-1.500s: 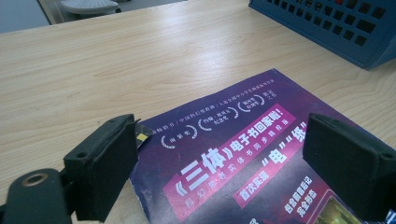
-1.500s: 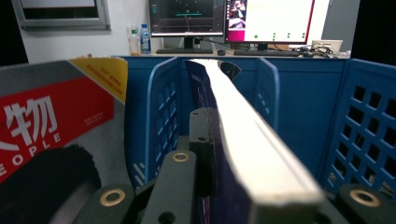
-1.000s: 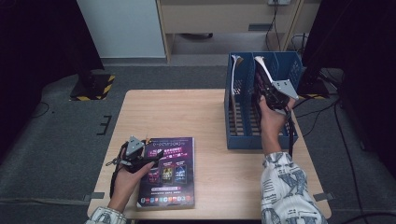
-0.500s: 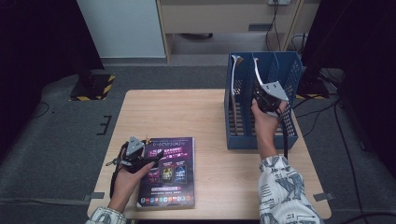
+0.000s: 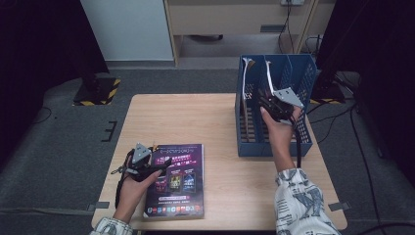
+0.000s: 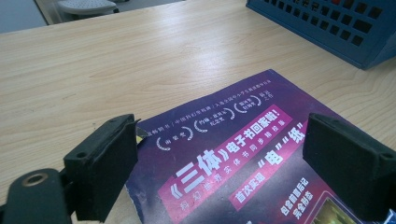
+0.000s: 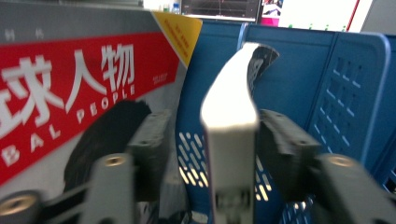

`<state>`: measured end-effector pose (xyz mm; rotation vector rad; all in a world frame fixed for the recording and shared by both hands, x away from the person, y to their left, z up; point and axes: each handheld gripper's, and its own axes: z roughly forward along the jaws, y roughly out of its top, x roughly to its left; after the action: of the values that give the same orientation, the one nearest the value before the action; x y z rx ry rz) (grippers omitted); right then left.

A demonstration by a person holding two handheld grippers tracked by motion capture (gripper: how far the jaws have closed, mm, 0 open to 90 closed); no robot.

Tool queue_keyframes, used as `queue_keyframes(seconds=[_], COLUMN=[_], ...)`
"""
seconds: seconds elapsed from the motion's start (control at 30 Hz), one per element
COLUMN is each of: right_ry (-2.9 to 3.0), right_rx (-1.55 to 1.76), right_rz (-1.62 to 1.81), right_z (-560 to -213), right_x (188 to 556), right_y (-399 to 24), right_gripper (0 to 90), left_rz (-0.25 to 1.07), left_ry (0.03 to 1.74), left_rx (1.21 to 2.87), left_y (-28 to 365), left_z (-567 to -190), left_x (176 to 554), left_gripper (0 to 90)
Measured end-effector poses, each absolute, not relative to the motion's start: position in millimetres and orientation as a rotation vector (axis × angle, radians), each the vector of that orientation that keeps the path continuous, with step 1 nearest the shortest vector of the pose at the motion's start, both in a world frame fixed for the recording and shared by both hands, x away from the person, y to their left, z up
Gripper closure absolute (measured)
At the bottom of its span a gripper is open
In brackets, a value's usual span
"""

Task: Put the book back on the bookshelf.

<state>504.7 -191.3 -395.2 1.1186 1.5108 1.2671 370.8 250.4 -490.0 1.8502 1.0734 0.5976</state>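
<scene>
Blue file rack (image 5: 301,142) holds a white-spined magazine (image 7: 231,135) upright between the right tongs' (image 7: 212,154) just-opened jaws; unsupported, it could flop sideways. Left tongs (image 6: 224,158) hover wide over the purple magazine (image 5: 177,178) lying on the worktop (image 5: 195,117).

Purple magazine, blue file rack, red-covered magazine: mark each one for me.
purple magazine (image 5: 178,178), high view, middle of its cover.
blue file rack (image 5: 274,148), high view, near front wall.
red-covered magazine (image 7: 70,79), right gripper view, red title band.

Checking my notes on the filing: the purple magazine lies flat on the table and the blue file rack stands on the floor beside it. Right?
Not quite. The blue file rack stands on the table, at its right side, as the high view shows. The purple magazine does lie flat on the table.
</scene>
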Motion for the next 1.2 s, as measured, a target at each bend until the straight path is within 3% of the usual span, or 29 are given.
queue_keyframes(seconds=[0.27,0.77,1.2], right_ry=[1.602,1.681,1.694], right_rx=[1.159,1.129,1.106], right_rz=[1.329,1.34,1.351], right_z=[-397,-405,-406], right_x=[491,451,419], right_y=[-200,-205,-203], right_gripper=[24.7,19.5,8.6], left_rz=[0.594,0.588,0.584], left_ry=[1.076,1.1,1.118], left_rx=[1.844,1.833,1.828], left_y=[250,253,255], left_z=[-490,-491,-492], left_x=[371,371,372], left_gripper=[9.6,6.6,3.4])
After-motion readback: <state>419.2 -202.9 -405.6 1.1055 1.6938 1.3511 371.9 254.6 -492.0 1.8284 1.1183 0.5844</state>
